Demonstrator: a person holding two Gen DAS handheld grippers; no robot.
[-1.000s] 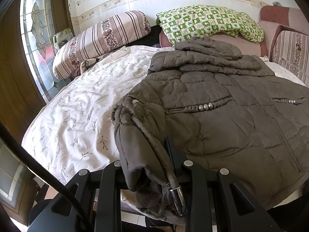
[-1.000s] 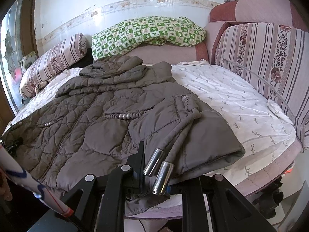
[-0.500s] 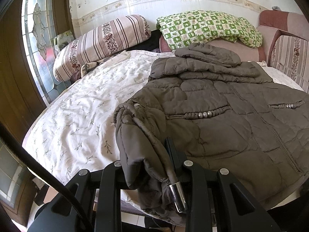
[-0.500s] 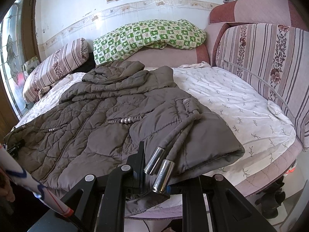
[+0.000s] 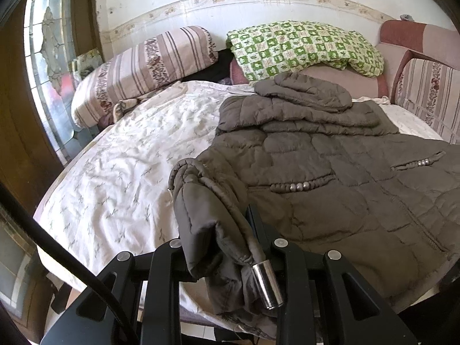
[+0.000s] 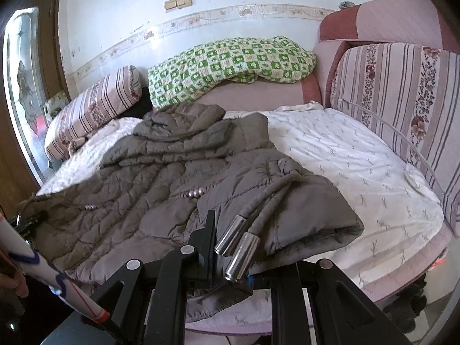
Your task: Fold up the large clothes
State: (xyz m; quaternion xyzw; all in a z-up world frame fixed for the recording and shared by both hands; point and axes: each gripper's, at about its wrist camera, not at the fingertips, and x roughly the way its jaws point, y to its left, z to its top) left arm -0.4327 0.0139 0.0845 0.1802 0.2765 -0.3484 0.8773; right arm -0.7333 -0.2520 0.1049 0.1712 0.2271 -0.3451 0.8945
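Far left, a tall stained-glass window panel (image 5: 43, 66) runs down beside the bed, and next to it a striped, flower-printed bolster pillow (image 5: 143, 66) leans at the head of the round bed with its white leaf-print sheet (image 5: 115, 178). Open sheet lies to the left of the garment.

Moving right, the left gripper (image 5: 227, 247) has its black fingers closed tight on a bunched corner of the grey-brown quilted hooded jacket (image 5: 330, 195), at the near hem. A drawstring with a shiny metal cylinder tip (image 5: 267, 284) dangles over the pinched fold, right across the jaws. The jacket itself lies spread on the sheet, hood (image 5: 302, 92) pointing at the headboard, with a green-and-white checked blanket (image 5: 302, 46) heaped behind it.

Over to the right-hand view: a white sleeve with blue and red stripes (image 6: 51, 276) cuts across the lower left corner. The right gripper (image 6: 227, 258) is pinched shut on the jacket's other near corner, two metal cord tips (image 6: 235, 244) lying over the fabric just at its fingers. Further right, bare sheet, then a striped floral upholstered cushion (image 6: 402, 92) curving round the bed's edge.
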